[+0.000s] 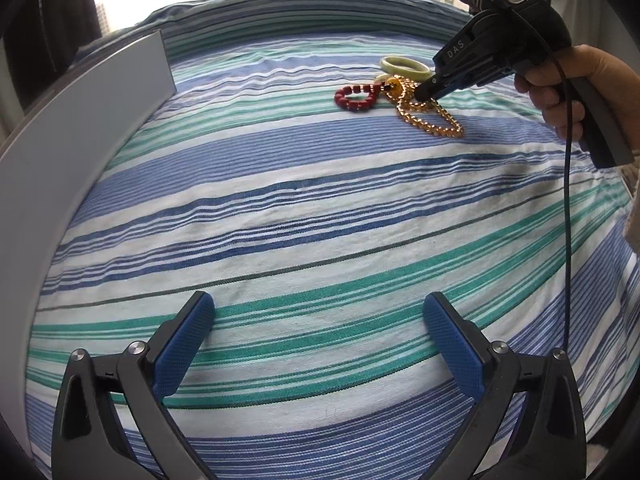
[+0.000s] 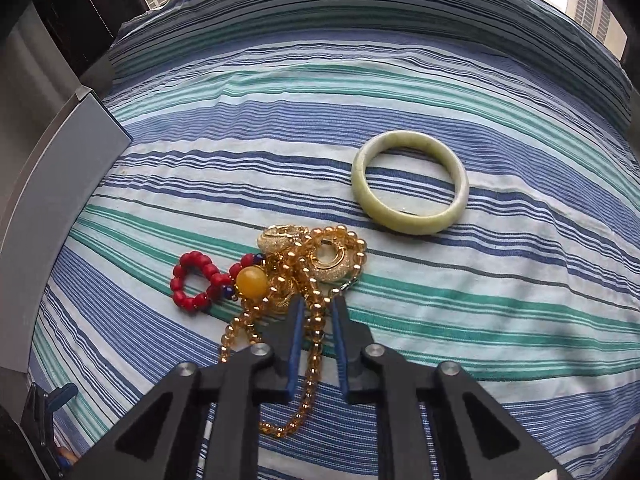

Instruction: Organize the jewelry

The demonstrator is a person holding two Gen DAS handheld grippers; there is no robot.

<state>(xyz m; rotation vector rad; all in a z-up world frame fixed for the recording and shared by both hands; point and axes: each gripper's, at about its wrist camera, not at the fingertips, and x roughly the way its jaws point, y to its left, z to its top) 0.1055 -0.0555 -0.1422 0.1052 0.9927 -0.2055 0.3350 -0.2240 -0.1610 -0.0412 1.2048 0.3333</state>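
- R gripper [image 2: 316,304]: jaws nearly shut, pinching a strand of the amber bead necklace [image 2: 308,364]. No earlier pic, so only the grip itself can be told.
- Key relation: the necklace strand runs between the R pads and trails back under the tool toward the wrist; rest of the heap lies just ahead of the tips. Strand's long axis runs roughly along the fingers, so a lift should, I judge, drag the tangle with it.
- L gripper [image 1: 320,332]: jaws wide open, nothing between them, over bare striped bedsheet [image 1: 280,200]. Jewelry is well ahead of it, up and to the right; R is far nearer.
- Heap: translucent amber beads in loops, tangled w/ gold-coloured ring-shaped pieces [image 2: 328,258], 1 big yellow bead [image 2: 251,282], and a red bead bracelet [image 2: 192,282] touching on the left.
- Jade-green bangle [image 2: 410,184]: lies flat, ahead-right of R tips, apart from the heap.
- Grey box edge [image 1: 80,120] far left of both tools.
- Risk (guess): tangle comes up as 1 lump.
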